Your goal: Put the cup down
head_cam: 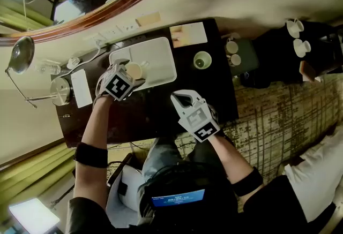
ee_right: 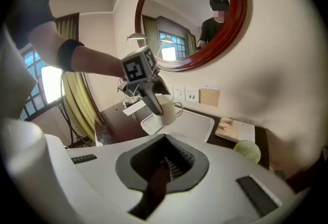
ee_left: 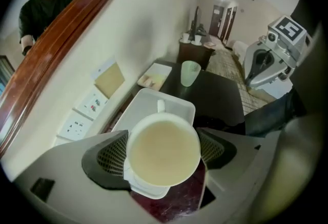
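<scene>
Left gripper (ee_left: 163, 155) holding cup (ee_left: 162, 146), tray (ee_left: 148, 101) partly hidden

Our left gripper (head_cam: 130, 73) points steeply down, jaws clamped on the cup (ee_left: 163, 148), while our right gripper (head_cam: 181, 99), nearer us, is closed and empty.

White tray (head_cam: 159, 60); green tumbler (head_cam: 202, 60); round mirror (ee_right: 192, 13)

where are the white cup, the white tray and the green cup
white cup (ee_left: 163, 150): left gripper view, inside of its bowl
white tray (ee_left: 143, 105): left gripper view, bare floor
green cup (ee_left: 190, 73): left gripper view, outer wall
</scene>
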`<state>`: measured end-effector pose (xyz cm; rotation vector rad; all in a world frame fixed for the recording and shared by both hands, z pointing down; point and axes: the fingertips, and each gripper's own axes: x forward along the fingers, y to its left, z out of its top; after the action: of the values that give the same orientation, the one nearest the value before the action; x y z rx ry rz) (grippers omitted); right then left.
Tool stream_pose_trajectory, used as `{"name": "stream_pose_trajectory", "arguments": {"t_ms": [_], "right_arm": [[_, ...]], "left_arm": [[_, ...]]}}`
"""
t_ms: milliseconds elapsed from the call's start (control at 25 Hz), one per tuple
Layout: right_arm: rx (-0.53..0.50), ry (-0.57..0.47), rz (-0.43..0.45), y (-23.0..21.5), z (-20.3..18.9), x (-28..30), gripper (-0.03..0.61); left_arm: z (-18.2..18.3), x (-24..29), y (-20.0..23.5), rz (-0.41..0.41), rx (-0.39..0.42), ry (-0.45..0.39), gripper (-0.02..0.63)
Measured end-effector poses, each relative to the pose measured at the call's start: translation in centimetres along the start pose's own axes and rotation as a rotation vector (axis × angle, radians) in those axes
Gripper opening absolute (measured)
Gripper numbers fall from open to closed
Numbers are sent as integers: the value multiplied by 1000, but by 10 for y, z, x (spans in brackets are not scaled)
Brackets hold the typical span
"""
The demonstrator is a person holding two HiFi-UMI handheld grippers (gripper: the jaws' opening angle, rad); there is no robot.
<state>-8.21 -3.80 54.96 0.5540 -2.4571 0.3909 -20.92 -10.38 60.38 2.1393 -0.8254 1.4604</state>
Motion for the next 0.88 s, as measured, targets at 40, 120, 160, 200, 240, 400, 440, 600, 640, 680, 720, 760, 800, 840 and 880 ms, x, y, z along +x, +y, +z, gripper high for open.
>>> {"name": "stream_pose_trajectory", "arguments": {"t_ms": [40, 120, 160, 200, 240, 400, 440, 600, 640, 680, 720, 760, 800, 840, 880], "right_arm": [[10, 3, -13, -8, -5, -9, 5], [35, 16, -35, -22, -20, -27, 5], [48, 22, -46, -29, -28, -37, 5], [58, 27, -59, -37, -35, -46, 5], [67, 31, -72, -44, -41, -56, 4], [90, 45, -120, -76, -64, -87, 5], [94, 49, -130, -83, -69, -94, 5], [108, 62, -160, -107, -85, -114, 3], [111, 67, -166, -112, -89, -119, 5], [113, 73, -172, -116, -93, -123, 5], [116, 80, -176, -120, -98, -126, 3], [120, 85, -179, -125, -102, -130, 3], [123, 89, -181, -129, -106, -132, 5], [126, 92, -183, -132, -109, -135, 3], [128, 95, -184, -136, -112, -136, 5]], "left_arm": [[9, 2, -17, -9, 9, -14, 411], [26, 5, -50, -20, 22, -32, 411], [34, 8, -67, -27, 28, -38, 411], [42, 11, -83, -34, 34, -44, 410], [50, 14, -99, -41, 41, -48, 411], [83, 28, -152, -60, 74, -58, 411], [91, 33, -163, -62, 82, -59, 411], [120, 54, -199, -60, 121, -61, 411], [125, 61, -207, -62, 132, -59, 411], [130, 68, -216, -66, 141, -56, 411], [134, 75, -223, -70, 149, -52, 411], [138, 83, -229, -73, 155, -48, 411], [140, 90, -234, -72, 161, -42, 411], [142, 97, -237, -69, 164, -34, 411], [142, 104, -239, -65, 166, -27, 411]]}}
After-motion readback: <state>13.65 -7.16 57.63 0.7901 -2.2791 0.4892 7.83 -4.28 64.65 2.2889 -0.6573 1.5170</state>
